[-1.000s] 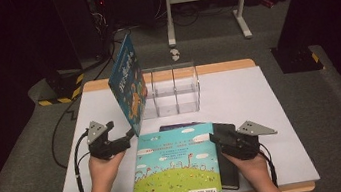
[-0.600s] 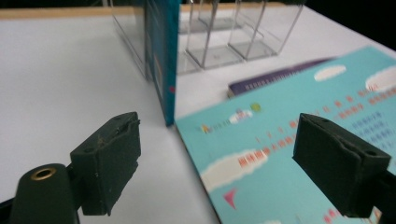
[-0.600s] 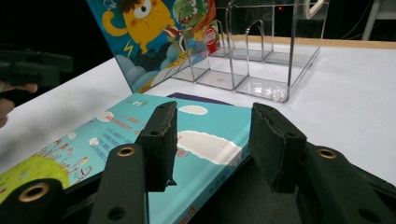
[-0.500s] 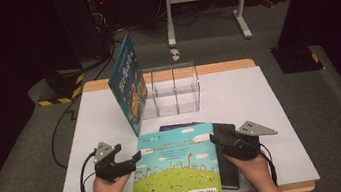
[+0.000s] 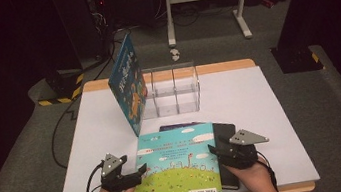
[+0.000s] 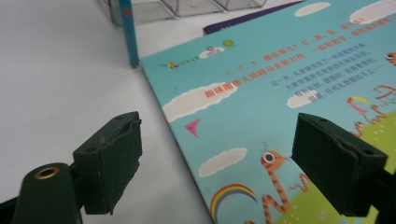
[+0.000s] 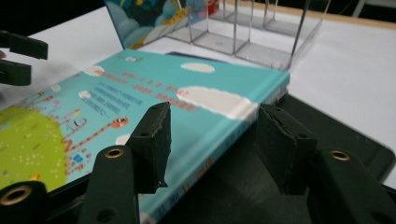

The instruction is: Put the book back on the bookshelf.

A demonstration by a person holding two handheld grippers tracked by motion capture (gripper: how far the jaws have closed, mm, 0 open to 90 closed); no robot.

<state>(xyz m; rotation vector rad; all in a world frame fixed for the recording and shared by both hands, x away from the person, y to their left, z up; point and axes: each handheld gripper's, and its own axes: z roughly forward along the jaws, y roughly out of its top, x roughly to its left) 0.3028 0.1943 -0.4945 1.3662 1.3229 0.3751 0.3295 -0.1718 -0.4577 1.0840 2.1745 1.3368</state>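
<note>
At lower centre of the high view we see a picture book (image 5: pixel 178 168) lying flat on the table (image 5: pixel 240 101), over a dark book (image 5: pixel 225 136). Above it stands a clear divider rack (image 5: pixel 173 89), an upright book (image 5: pixel 128 84) leaning at its left. Our left gripper (image 5: pixel 141 171) and right gripper (image 5: pixel 212 149) flank the flat book.
</note>
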